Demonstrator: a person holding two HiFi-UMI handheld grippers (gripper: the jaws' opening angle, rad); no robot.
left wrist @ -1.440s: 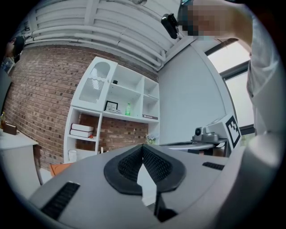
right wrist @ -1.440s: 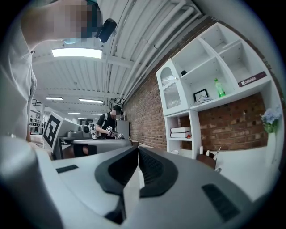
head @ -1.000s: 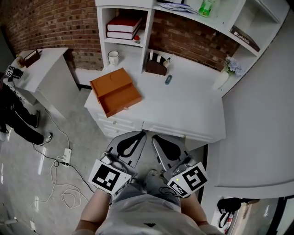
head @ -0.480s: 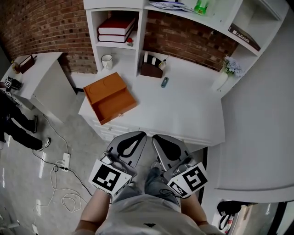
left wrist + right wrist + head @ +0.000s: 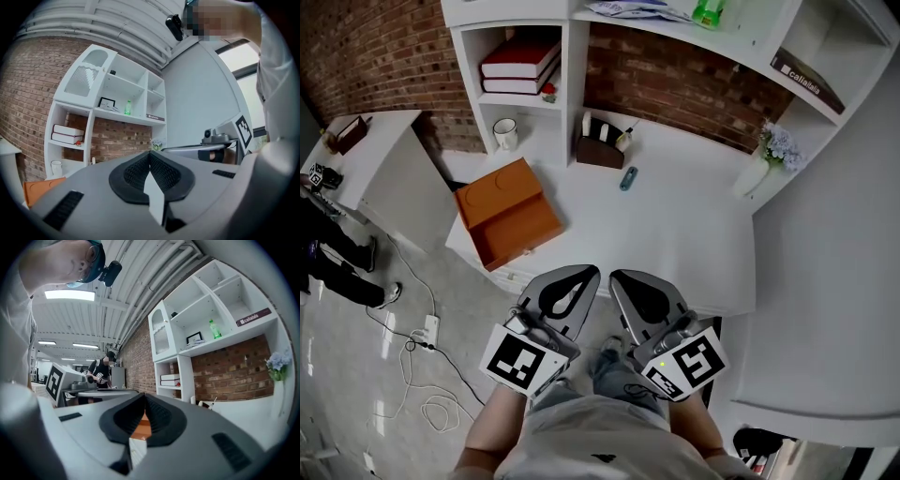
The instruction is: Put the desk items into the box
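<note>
An open orange box (image 5: pixel 506 223) lies on the left end of the white desk (image 5: pixel 675 234), and shows as an orange corner (image 5: pixel 40 190) in the left gripper view. A small teal item (image 5: pixel 627 178) lies mid-desk. A dark brown organiser (image 5: pixel 599 150) and a white mug (image 5: pixel 504 134) stand at the back. My left gripper (image 5: pixel 580 274) and right gripper (image 5: pixel 618 277) are held side by side at the desk's front edge, both shut with nothing between the jaws. Both point level toward the desk.
A white shelf unit (image 5: pixel 520 56) with red books (image 5: pixel 520 64) rises behind the desk. A white vase with flowers (image 5: pixel 762 161) stands at the back right. A side table (image 5: pixel 366 159), a person (image 5: pixel 328 244) and floor cables (image 5: pixel 417 347) are at the left.
Both grippers have come closer to the desk; its front edge now lies right at the jaw tips. The desk and box have shifted left and down in the head view.
</note>
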